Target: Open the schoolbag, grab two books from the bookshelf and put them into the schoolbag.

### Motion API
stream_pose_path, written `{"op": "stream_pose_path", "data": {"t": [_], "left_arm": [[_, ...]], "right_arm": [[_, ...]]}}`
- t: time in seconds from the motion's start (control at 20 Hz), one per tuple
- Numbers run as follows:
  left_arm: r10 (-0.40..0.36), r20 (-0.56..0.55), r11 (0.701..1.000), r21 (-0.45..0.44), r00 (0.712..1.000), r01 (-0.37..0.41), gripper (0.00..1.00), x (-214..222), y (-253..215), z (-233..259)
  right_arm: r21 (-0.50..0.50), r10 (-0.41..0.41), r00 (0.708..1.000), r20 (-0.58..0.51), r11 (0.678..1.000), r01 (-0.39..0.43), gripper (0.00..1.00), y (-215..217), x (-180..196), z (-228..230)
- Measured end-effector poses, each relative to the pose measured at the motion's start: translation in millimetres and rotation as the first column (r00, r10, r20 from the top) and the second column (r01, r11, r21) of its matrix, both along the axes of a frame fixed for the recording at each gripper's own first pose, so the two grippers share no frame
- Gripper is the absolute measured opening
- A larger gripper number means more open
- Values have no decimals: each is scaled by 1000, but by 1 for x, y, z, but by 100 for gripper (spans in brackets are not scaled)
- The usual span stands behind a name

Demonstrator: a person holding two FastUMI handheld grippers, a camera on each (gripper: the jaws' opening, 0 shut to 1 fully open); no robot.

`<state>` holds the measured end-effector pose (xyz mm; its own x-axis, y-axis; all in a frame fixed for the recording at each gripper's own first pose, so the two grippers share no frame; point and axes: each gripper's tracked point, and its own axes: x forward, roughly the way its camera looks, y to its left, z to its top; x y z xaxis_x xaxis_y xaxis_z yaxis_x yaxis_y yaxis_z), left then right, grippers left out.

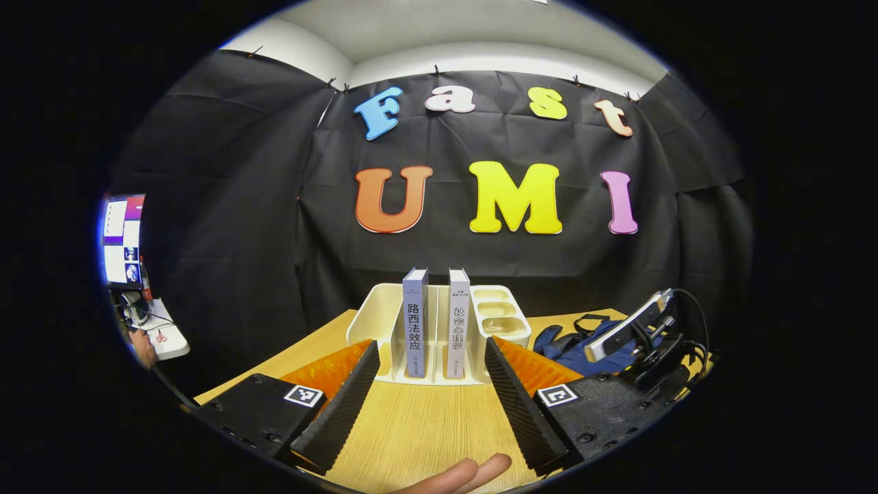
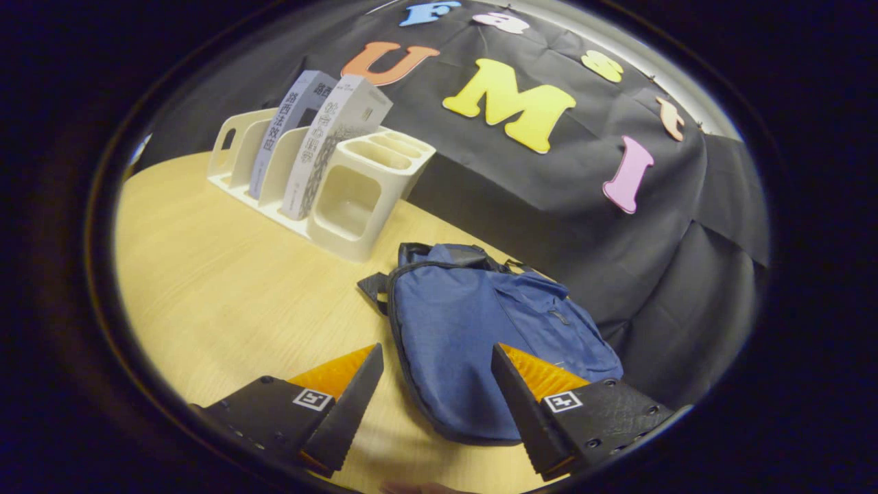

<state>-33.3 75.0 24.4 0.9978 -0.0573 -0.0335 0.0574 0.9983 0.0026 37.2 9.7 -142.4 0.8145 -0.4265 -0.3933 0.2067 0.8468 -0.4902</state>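
Note:
A cream bookshelf stands at the back of the wooden table, with two upright books in its slots: a blue-grey book and a pale grey book. My left gripper is open, short of the shelf, its fingers framing both books. The blue schoolbag lies flat and closed on the table, right of the shelf. My right gripper hovers open over the bag's near end. In the left gripper view the bag sits partly behind the right gripper's body. Both books lean in the right gripper view.
The shelf's right end has small empty compartments. A side desk with a screen stands far left. Fingertips of a hand show at the bottom edge. Bare tabletop stretches left of the bag.

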Motion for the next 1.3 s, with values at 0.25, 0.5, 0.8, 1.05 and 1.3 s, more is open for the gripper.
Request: {"op": "stream_pose_path", "data": {"t": [0.25, 0.5, 0.8, 1.05, 1.3], "left_arm": [[-6, -12, 1000, -2, 1000, 6, 98, 2, -2, -5], [3, -39, 1000, -19, 999, -4, 98, 9, 1, -13], [-8, -13, 1000, 3, 1000, 8, 98, 14, 2, -12], [43, -42, 998, 46, 998, -41, 98, 26, 7, -28], [39, -99, 998, 58, 994, -33, 98, 41, -18, -54]], "right_arm": [[-126, -52, 998, -21, 991, 49, 98, -12, 5, 1], [-221, -54, 997, 52, 973, 64, 92, -7, -1, 34], [-216, -62, 997, 49, 974, 71, 92, -16, 20, 24], [-164, -45, 997, 58, 985, 53, 45, -23, 35, 21], [-77, -6, 998, 68, 997, 11, 13, -30, 40, 25]]}}
